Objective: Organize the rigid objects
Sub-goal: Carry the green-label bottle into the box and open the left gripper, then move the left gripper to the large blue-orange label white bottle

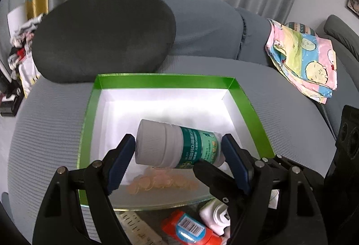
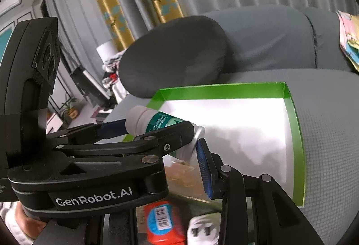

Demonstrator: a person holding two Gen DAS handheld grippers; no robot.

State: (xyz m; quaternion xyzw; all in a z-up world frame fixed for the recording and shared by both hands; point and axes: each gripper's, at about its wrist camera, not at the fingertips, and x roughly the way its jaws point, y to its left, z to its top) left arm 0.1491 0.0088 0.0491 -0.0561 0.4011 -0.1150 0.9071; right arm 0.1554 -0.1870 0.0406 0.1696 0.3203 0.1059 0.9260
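Note:
A white bottle with a green label [image 1: 179, 146] lies sideways between the blue pads of my left gripper [image 1: 178, 144], which is shut on it, one pad on the cap and one on the base. It hangs over a green-rimmed box [image 1: 166, 81] with a white floor. In the right wrist view the same bottle [image 2: 154, 121] sits in the left gripper [image 2: 158, 128] at the box's [image 2: 224, 90] near left corner. My right gripper [image 2: 179, 155] is close under it. Its right pad [image 2: 204, 168] shows beside the bottle's base, its left finger is hidden.
The box rests on a grey sofa seat [image 1: 51, 123], with a dark cushion [image 1: 103, 36] behind it and a patterned cloth [image 1: 305, 58] at the right. Low in front lie an orange-red bottle [image 1: 188, 231], a white plug [image 1: 215, 215] and pale pink discs [image 1: 157, 182].

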